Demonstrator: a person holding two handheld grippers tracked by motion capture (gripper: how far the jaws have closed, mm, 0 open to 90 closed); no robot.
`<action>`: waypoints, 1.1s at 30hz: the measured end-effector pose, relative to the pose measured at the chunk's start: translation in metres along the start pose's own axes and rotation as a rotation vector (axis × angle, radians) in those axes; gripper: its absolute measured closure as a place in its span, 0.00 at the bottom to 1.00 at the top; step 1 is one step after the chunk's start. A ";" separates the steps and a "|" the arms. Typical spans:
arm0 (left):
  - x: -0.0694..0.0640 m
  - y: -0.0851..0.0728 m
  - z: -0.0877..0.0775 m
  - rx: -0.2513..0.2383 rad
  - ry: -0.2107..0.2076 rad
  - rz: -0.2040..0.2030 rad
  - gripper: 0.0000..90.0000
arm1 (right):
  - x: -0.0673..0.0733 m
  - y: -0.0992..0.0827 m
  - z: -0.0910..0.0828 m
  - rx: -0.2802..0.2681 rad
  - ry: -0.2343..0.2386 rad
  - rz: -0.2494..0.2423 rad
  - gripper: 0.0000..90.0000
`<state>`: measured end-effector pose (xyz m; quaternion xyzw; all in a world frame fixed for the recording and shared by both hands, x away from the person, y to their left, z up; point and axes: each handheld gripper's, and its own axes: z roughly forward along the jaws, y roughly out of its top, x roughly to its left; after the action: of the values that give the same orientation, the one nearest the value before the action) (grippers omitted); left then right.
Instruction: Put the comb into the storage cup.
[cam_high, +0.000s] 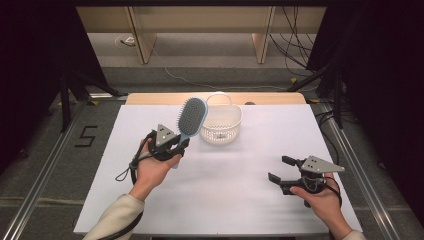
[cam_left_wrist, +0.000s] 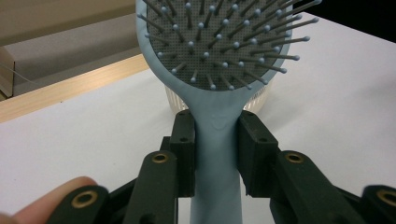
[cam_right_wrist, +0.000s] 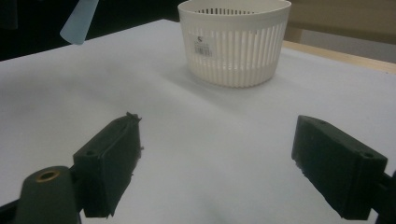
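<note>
The white surface (cam_high: 225, 190) carries one cream slotted basket (cam_high: 221, 125), standing upright near the middle of the far edge, and nothing else lies on it. There is one pale blue hairbrush (cam_high: 191, 120), and it is off the surface altogether: the left claw (cam_left_wrist: 215, 149) is clenched on its handle just below the head, both pads pressing the sides, and holds it in the air with the bristled head tilted up toward the basket, just beside the basket's left rim as the high view gives it. So, by my reading, the pick-up is done and what is left is the short carry over the rim and the drop into the basket; nothing of the brush is inside it yet. The right claw (cam_high: 280, 173) is released, its two jaws standing wide apart with only bare surface between them, resting low near the right part of the near edge, well apart from basket and brush. Count: one surface, one basket, one hairbrush, two claws.
</note>
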<state>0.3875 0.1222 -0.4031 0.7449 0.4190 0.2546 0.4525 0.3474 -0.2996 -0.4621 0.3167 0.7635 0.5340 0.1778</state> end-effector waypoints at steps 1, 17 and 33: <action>0.001 0.000 0.000 0.000 0.000 0.005 0.77 | 0.000 0.000 0.000 -0.001 0.000 -0.002 0.19; 0.002 0.005 0.003 -0.010 0.007 -0.005 0.77 | 0.000 0.000 0.000 -0.002 0.002 0.001 0.19; 0.001 0.011 0.007 -0.016 0.004 -0.004 0.77 | 0.000 0.000 0.000 -0.004 0.001 0.000 0.19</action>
<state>0.3978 0.1172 -0.3971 0.7399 0.4193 0.2584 0.4582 0.3475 -0.2996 -0.4622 0.3161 0.7626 0.5356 0.1781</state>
